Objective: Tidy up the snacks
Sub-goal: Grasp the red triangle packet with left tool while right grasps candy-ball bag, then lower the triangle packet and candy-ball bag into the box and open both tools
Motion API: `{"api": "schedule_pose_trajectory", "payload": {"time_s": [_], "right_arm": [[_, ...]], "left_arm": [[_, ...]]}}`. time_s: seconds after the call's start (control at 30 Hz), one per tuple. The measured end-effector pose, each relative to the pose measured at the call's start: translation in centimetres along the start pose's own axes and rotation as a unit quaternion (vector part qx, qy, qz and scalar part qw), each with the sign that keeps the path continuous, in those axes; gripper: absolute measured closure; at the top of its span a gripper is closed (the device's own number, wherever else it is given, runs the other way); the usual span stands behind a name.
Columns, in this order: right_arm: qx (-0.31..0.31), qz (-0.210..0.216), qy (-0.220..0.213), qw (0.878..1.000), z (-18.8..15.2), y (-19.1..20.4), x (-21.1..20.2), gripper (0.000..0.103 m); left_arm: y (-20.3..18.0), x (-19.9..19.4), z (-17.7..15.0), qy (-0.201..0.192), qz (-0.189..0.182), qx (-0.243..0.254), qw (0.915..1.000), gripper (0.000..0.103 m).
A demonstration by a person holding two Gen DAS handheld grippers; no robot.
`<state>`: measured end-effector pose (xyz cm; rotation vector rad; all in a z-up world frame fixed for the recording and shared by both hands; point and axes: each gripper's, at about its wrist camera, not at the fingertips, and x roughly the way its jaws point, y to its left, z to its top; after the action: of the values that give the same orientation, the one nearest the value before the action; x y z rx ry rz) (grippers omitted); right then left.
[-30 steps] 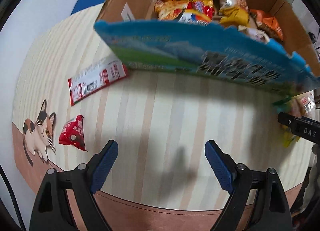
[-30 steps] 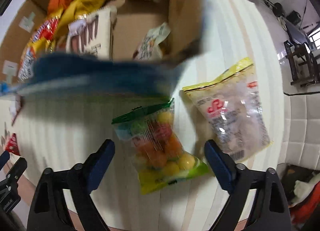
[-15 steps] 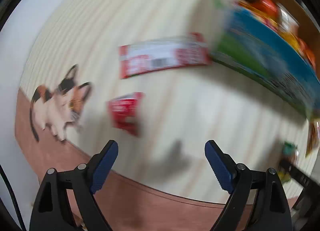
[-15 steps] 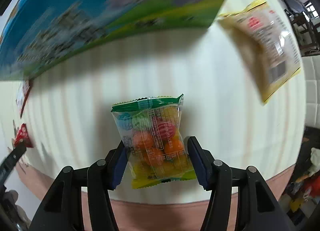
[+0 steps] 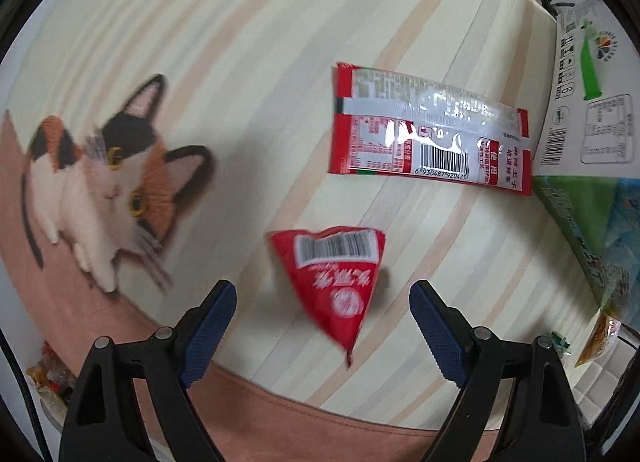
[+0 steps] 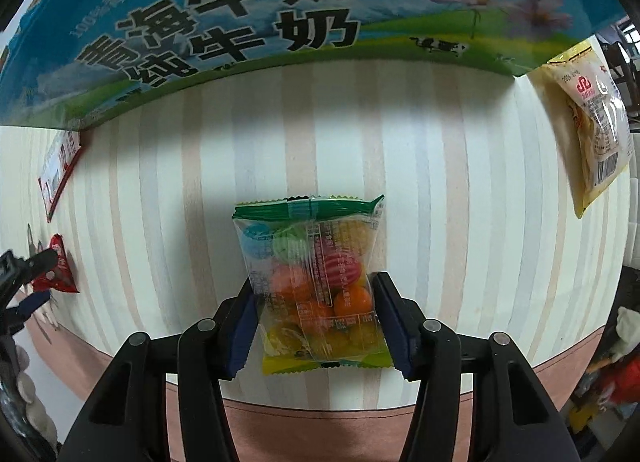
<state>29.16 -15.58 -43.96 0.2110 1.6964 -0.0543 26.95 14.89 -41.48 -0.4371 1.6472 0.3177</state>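
My right gripper (image 6: 314, 322) is shut on a clear bag of coloured candy balls (image 6: 310, 282) with a green top edge, held just above the striped tablecloth. The blue and green milk carton box (image 6: 240, 22) stands right behind it. My left gripper (image 5: 322, 322) is open, with a small red triangular snack packet (image 5: 336, 282) lying between its fingers. A long red and white snack packet (image 5: 428, 134) lies beyond it. The red triangular packet (image 6: 60, 270) and the left gripper's tips also show at the left of the right wrist view.
A yellow snack bag (image 6: 592, 118) lies at the right of the box. The box corner (image 5: 592, 102) is at the right in the left wrist view. A cat picture (image 5: 104, 182) is on the tablecloth at the left, near its brown border.
My right gripper closed on the candy bag and holds it. My left gripper swung left and down from the box to the red triangular packet, which now lies between its open fingers.
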Motion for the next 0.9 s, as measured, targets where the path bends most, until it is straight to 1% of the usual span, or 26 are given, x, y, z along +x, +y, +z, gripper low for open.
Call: {"api": "schedule_pose_trajectory", "payload": {"time_s": [0.03,0.07,0.1,0.17,0.2,0.33,0.43,0.57,0.7,0.77,0.9], "right_arm": [[0.0,0.0,0.0,1.0,-0.1,0.0,0.0,0.046],[0.001,0.001,0.001,1.0,-0.2,0.0,0.1,0.046],[0.001,0.002,0.002,1.0,-0.3,-0.2,0.2,0.047],[-0.001,0.002,0.003,1.0,0.4,0.4,0.0,0.049],[-0.001,0.002,0.003,1.0,0.4,0.2,0.1,0.049],[-0.002,0.001,-0.002,1.0,0.0,0.1,-0.1,0.052],[-0.001,0.003,-0.007,1.0,-0.4,0.4,-0.9,0.054],[0.005,0.015,-0.007,1.0,-0.7,-0.2,-1.4,0.054],[0.006,0.031,-0.011,0.999,-1.8,-1.5,-2.2,0.054],[0.006,0.043,-0.015,0.999,-2.2,-2.0,-3.2,0.054],[0.004,0.068,-0.033,0.997,-3.1,-2.9,-6.6,0.054]], "left_arm": [[0.3,0.3,0.3,-0.001,-0.004,-0.003,1.0,0.014],[0.5,0.4,0.5,-0.004,-0.007,-0.004,1.0,0.022],[0.6,0.4,0.7,-0.007,-0.007,-0.005,0.9999,0.041],[0.6,0.4,0.8,-0.013,0.009,0.0,0.9999,0.057],[0.2,0.6,0.9,-0.018,0.009,0.007,0.9998,0.062],[-0.3,0.5,0.1,-0.02,0.012,0.015,0.9996,0.065],[-1.4,-0.1,-1.6,-0.03,0.015,0.028,0.999,0.065],[-3.4,-1.2,-4.2,-0.042,0.014,0.061,0.9971,0.065],[-5.3,-2.6,-7.5,-0.052,-0.006,0.097,0.994,0.065],[-6.7,-3.7,-9.0,-0.059,-0.018,0.117,0.9912,0.065],[-9.3,-6.5,-11.3,-0.073,-0.05,0.149,0.9849,0.065]]}}
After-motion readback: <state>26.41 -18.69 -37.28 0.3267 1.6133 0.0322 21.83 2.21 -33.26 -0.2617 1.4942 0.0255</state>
